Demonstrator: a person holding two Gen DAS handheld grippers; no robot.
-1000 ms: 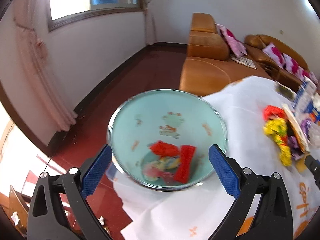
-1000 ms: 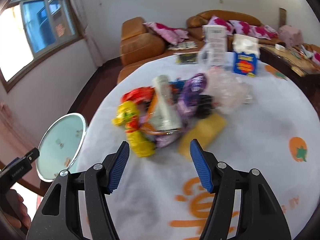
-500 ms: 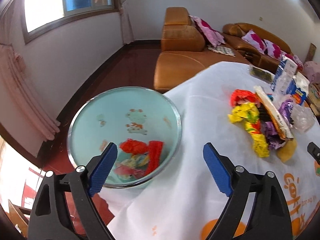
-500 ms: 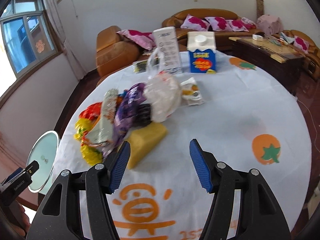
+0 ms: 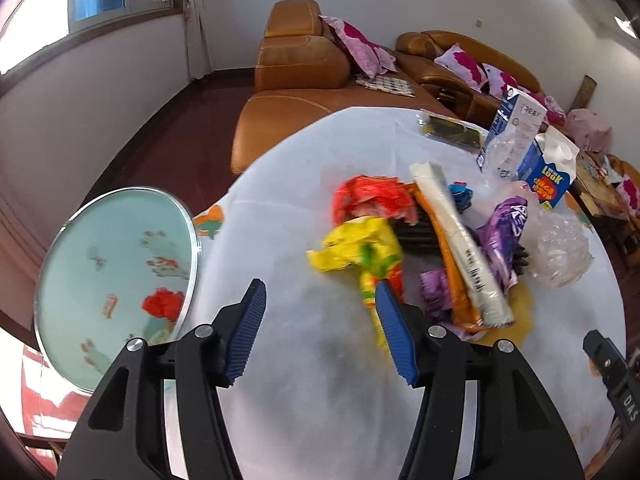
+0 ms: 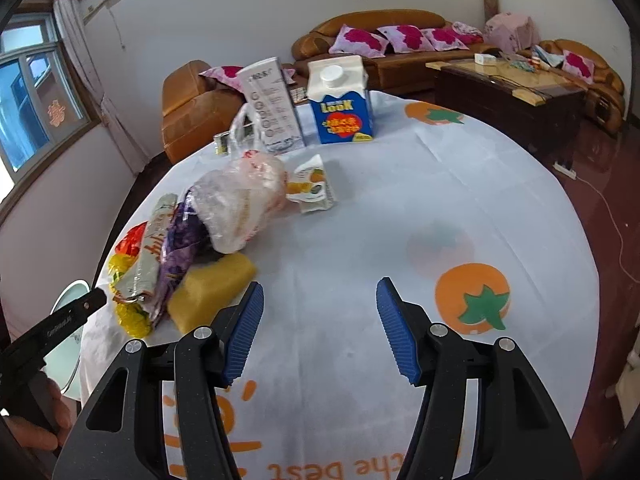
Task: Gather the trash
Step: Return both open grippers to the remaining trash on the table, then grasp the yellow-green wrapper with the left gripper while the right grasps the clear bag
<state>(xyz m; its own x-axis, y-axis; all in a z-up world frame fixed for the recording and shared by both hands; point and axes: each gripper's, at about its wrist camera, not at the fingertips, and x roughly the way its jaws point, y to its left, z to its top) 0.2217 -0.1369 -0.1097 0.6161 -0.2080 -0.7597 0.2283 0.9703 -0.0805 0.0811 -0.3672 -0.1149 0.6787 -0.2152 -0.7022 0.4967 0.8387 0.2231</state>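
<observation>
A heap of wrappers lies on the white tablecloth (image 5: pixel 280 184): a yellow wrapper (image 5: pixel 356 248), a red one (image 5: pixel 372 196), a long silver packet (image 5: pixel 460 240) and a purple wrapper (image 5: pixel 508 232). My left gripper (image 5: pixel 320 332) hovers just short of the yellow wrapper, its jaws closing with nothing between them. The teal trash basin (image 5: pixel 100 216) stands off the table's left edge with red scraps (image 5: pixel 162 304) inside. My right gripper (image 6: pixel 320 332) hangs over bare cloth, jaws closing slightly and empty, to the right of a yellow sponge (image 6: pixel 212 284) and a clear plastic bag (image 6: pixel 240 204).
A blue milk carton (image 6: pixel 340 100), a white carton (image 6: pixel 272 108) and a flattened juice box (image 6: pixel 312 184) sit at the table's far side. Brown sofas (image 5: pixel 296 60) and a dark coffee table (image 6: pixel 508 96) stand beyond. A hand (image 6: pixel 40 428) holds the left gripper.
The left gripper swung right from over the basin to the wrapper heap, and its jaws narrowed. The right gripper drifted right over the table, so the heap now lies to its left.
</observation>
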